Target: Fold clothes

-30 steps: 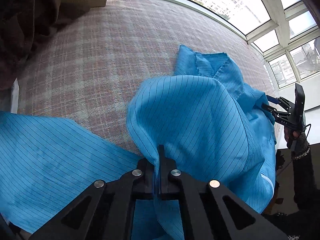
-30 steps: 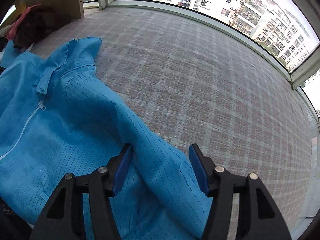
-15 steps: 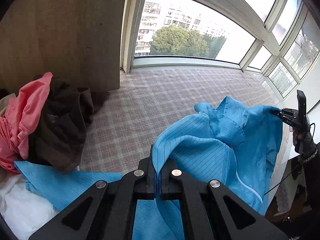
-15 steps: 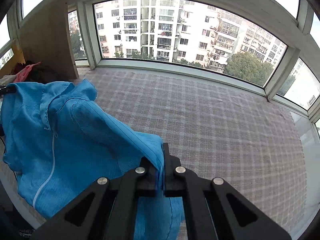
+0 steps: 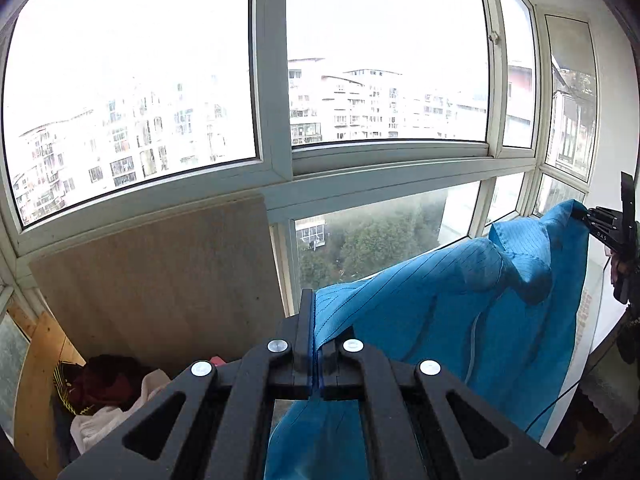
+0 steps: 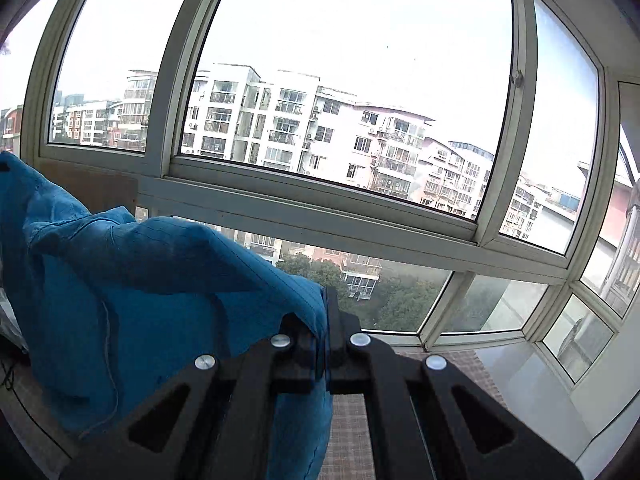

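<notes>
The left gripper (image 5: 316, 344) is clamping its jaws fully together on an edge of the blue garment (image 5: 460, 304), the striped cloth pinched between the black pads and spilling down beneath them. In the right wrist view the right gripper (image 6: 325, 332) is likewise gripping tight on another edge of the same garment, its jaws pressed together with a fold of blue fabric caught between them and more cloth hanging below. The right gripper's jaws have just been closing, and the cloth is now sitting between them.

The garment is hanging in the air, stretched between the two grippers, sagging in the middle. Its long axis is running roughly sideways from one gripper to the other, with the loose lower part drooping downward. A pale zip line (image 5: 472, 344) is running down its front. In the left wrist view the right gripper is showing at the far right edge, holding a raised corner of the cloth, with a gloved hand (image 5: 624, 272) gripping its handle.

Below and left, a heap of other clothes (image 5: 108, 392), dark red and white, is lying against a wooden board (image 5: 160, 280); whether it sits in a container I cannot tell. A checked surface (image 6: 348, 432) is showing under the right gripper.

Beyond, large windows (image 6: 340, 120) are framing pale apartment blocks (image 6: 280, 128) and green trees (image 5: 360, 240).
</notes>
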The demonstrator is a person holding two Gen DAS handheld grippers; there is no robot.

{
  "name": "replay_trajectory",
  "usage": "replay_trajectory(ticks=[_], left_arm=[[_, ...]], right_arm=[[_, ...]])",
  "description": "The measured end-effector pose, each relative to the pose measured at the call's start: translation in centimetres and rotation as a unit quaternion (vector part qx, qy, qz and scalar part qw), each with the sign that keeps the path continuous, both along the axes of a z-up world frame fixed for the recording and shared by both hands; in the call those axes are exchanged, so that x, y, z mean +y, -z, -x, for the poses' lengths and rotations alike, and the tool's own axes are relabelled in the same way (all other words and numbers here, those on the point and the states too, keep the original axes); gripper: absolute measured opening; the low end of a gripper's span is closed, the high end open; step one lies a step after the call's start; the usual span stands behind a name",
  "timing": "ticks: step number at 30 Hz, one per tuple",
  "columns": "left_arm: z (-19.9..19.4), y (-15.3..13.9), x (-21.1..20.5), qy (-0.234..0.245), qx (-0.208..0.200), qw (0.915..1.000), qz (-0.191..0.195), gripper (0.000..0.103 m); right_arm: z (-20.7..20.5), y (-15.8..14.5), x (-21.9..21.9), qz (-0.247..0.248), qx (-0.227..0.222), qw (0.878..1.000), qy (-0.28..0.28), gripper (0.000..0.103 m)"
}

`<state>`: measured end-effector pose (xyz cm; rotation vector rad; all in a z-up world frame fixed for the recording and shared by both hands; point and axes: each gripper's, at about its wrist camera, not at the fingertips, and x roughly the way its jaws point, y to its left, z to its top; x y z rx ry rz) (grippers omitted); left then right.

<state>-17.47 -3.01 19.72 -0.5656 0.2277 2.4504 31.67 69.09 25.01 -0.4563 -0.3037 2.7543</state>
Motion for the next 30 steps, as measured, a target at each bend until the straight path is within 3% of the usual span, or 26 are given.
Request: replay_trajectory(ticks=[4, 7, 15, 19, 23, 27, 30], left_arm=[[-3.7, -8.7, -2.0, -0.011, 0.062, 0.9980, -0.003, 0.000], [-6.8, -13.2, -3.7, -0.016, 0.092, 0.9955, -0.012, 0.000], [-13.9, -19.3, -6.9, -0.025, 0.154, 0.9876, -0.016, 0.000], [-15.6, -20.1, -7.3, -0.023, 0.172, 0.9849, -0.003, 0.000], [-13.6, -19.3, -6.7, -0.021, 0.165, 0.9861, 0.005, 0.000], [-9.6, -16.4, -4.6, -0.022, 0.135, 0.9901, 0.031, 0.000], [-5.0, -12.2, -2.4, -0.018, 0.086, 0.9944, 0.058, 0.000]], right_arm=[[-4.4, -7.4, -2.1, -0.022, 0.052, 0.998, 0.002, 0.002], [-7.7, -11.4, -3.9, -0.036, 0.078, 0.996, 0.002, 0.002], [-14.4, -17.2, -8.2, -0.078, 0.119, 0.990, 0.018, 0.002], [-15.0, -17.8, -8.5, -0.086, 0.128, 0.988, 0.028, 0.002], [-12.3, -16.9, -7.5, -0.081, 0.105, 0.990, 0.037, 0.002], [-6.3, -12.7, -4.8, -0.062, 0.054, 0.996, 0.039, 0.002], [-0.7, -7.7, -2.1, -0.041, 0.008, 0.998, 0.040, 0.002]])
